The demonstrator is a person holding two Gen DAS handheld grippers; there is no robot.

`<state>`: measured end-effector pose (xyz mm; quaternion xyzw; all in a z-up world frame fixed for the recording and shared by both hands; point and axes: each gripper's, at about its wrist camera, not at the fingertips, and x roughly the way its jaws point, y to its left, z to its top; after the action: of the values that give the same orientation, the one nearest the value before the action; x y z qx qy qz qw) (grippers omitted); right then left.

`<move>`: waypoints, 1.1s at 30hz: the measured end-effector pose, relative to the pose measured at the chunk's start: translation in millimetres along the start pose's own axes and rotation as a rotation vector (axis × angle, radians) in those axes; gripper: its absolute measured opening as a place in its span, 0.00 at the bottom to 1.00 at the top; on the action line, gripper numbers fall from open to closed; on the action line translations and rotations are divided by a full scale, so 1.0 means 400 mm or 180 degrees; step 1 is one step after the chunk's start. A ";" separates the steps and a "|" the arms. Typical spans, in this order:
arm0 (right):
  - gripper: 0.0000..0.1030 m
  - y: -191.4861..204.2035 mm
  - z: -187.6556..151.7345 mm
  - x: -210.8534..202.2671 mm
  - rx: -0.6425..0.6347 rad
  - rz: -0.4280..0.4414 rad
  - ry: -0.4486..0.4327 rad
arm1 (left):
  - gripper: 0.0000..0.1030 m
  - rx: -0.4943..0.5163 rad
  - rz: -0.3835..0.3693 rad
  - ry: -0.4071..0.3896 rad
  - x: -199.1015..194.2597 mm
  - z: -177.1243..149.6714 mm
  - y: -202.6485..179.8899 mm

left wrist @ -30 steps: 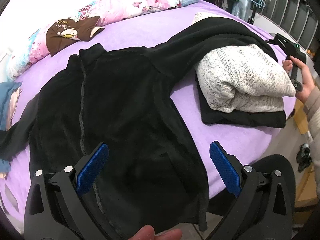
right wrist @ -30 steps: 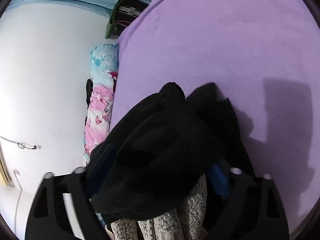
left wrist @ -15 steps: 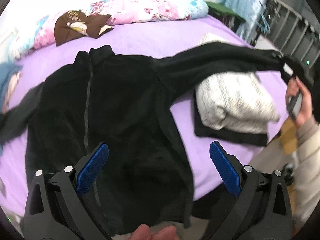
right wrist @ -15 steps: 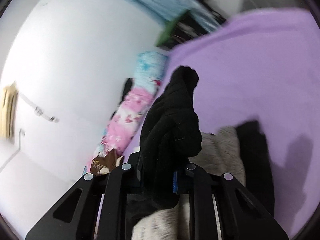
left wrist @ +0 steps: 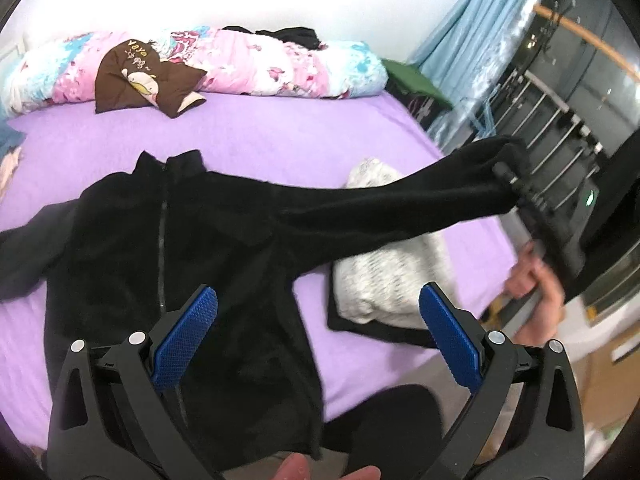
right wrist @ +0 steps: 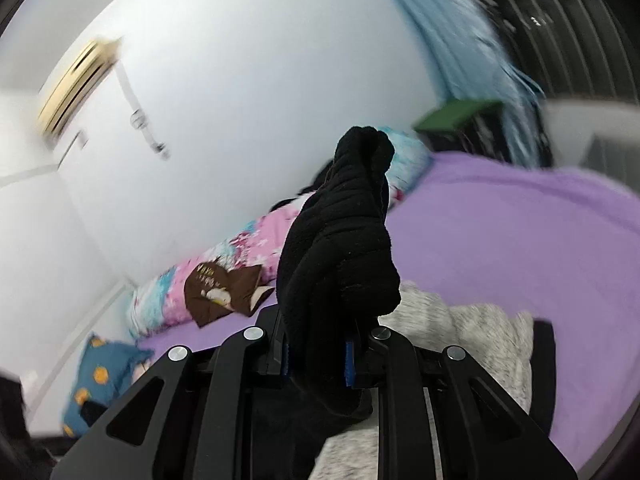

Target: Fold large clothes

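A black fleece jacket (left wrist: 168,248) lies face up on the purple bed (left wrist: 280,132), collar toward the pillows. Its right sleeve (left wrist: 384,208) is stretched out and lifted over a folded white knit (left wrist: 392,280). My right gripper (left wrist: 516,188) is shut on the sleeve cuff (right wrist: 344,256) and holds it up in the air at the bed's right side. My left gripper (left wrist: 316,336) is open and empty, hovering above the jacket's lower hem near the bed's front edge.
The white knit rests on a folded black garment (left wrist: 376,330). A floral bolster (left wrist: 256,64) and a brown cushion (left wrist: 140,76) lie at the head of the bed. Blue curtain (left wrist: 472,40) and a metal rack (left wrist: 560,120) stand to the right.
My right gripper closed on the sleeve cuff and lifted it up and to the right, pulling the sleeve straight off the white knit. My left gripper rose and tilted back, still open.
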<state>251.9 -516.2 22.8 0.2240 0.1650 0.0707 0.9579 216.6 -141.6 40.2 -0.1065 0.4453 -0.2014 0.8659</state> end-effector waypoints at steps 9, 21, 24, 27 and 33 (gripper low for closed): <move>0.17 0.317 -0.073 -0.032 -0.0934 0.0107 -0.0072 | 0.94 -0.0269 -0.0641 0.0039 -0.154 0.134 0.020; 0.17 0.618 -0.239 -0.068 -0.1946 0.0079 -0.0122 | 0.94 -0.0372 -0.0713 0.0329 -0.166 0.251 -0.008; 0.17 0.650 -0.269 -0.071 -0.2163 0.0017 -0.0155 | 0.94 -0.0490 -0.0785 0.0409 -0.157 0.259 0.008; 0.17 0.672 -0.294 -0.063 -0.2343 -0.0014 -0.0153 | 0.94 -0.0495 -0.0751 0.0433 -0.157 0.269 0.014; 0.17 0.746 -0.333 -0.056 -0.2730 -0.0077 -0.0281 | 0.94 -0.0479 -0.0659 0.0671 -0.137 0.274 0.013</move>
<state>166.2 -201.5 51.7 -0.1935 0.0821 0.1120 0.9712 278.6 -112.1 142.0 -0.1947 0.5342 -0.2657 0.7786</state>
